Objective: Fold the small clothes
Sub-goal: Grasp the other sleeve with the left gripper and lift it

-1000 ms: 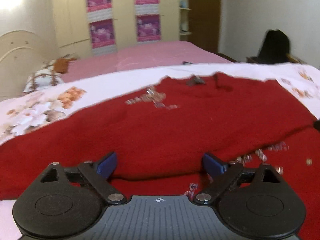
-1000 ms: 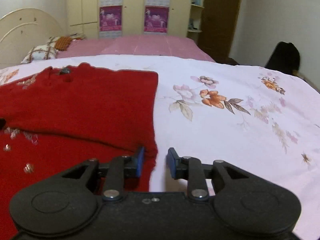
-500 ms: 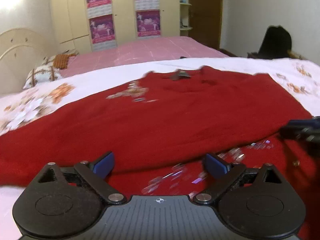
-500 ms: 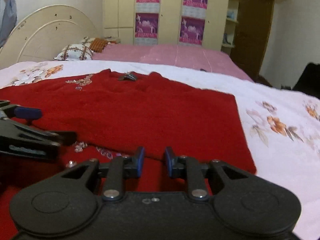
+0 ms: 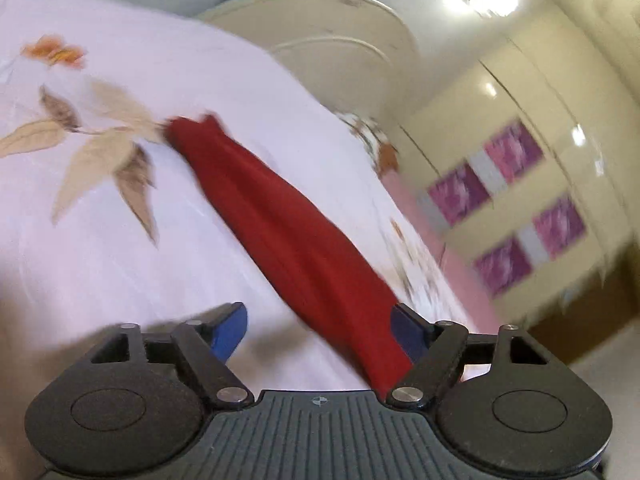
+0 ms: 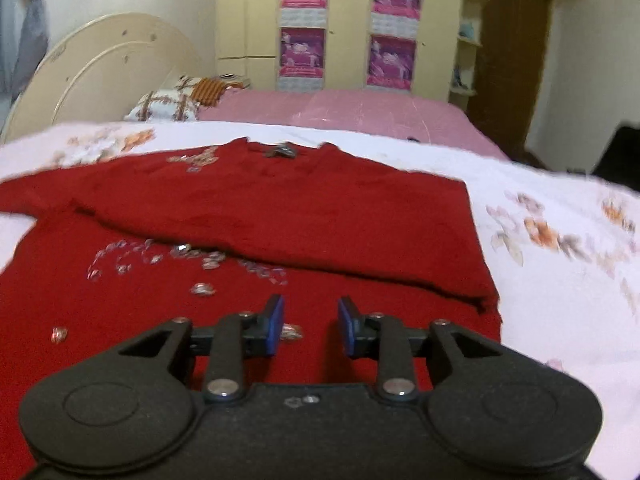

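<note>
A red sweater [image 6: 280, 216] with silver sequins lies flat on the floral white bedsheet [image 6: 560, 264], its right side folded over the body. My right gripper [image 6: 310, 326] hovers over the sweater's lower part, jaws partly open and empty. In the left wrist view the camera is tilted and blurred; a long red sleeve [image 5: 288, 240] stretches across the sheet [image 5: 100, 240] and runs between the wide-open jaws of my left gripper [image 5: 318, 328], close against the right fingertip [image 5: 406, 334]. Nothing is clamped.
A pink bedspread [image 6: 340, 106] and pillows [image 6: 168, 106] lie behind the sweater. A cream headboard [image 6: 108, 68] stands at the left, wardrobes with purple posters [image 6: 304, 20] at the back, a brown door [image 6: 512, 60] at the right.
My left gripper swung left and rolled, from over the sweater's body to the outstretched sleeve. My right gripper opened a little and backed off toward the hem.
</note>
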The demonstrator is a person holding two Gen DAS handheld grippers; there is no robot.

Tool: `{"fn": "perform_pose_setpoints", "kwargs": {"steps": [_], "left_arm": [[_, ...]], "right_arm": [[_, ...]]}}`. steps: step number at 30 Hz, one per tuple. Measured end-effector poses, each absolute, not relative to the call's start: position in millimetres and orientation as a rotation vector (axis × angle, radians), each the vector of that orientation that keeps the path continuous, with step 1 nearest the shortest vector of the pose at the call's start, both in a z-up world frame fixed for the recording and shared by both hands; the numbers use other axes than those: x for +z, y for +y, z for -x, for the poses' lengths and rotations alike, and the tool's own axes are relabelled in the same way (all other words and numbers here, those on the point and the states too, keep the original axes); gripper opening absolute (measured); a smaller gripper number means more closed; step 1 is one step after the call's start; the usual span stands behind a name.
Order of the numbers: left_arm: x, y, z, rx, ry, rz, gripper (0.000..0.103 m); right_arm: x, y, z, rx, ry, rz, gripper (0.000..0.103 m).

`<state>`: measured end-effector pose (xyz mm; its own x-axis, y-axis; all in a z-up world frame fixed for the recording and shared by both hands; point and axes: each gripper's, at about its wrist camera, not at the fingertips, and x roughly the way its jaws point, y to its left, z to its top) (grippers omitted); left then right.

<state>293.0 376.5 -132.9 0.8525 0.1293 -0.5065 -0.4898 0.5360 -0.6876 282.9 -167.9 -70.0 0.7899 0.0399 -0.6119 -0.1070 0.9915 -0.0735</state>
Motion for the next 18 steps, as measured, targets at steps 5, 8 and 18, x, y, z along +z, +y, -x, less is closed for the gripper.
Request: {"fn": "perform_pose_setpoints", "kwargs": {"steps": [5,8,18], "left_arm": [[-146,412,-309,0.37,0.364,1.014,0.077],[-150,421,-316,0.388,0.327,1.036,0.077],[-165,441,-329,0.441,0.414,0.954,0.007]], "right_arm": [[-61,-147,-290,0.129,0.631,0.137,0.036],[-57,-149,-296,0.127,0.629,0.126,0.037],[-66,-197,-313,-0.008,0.683,-0.078,0.039]]}}
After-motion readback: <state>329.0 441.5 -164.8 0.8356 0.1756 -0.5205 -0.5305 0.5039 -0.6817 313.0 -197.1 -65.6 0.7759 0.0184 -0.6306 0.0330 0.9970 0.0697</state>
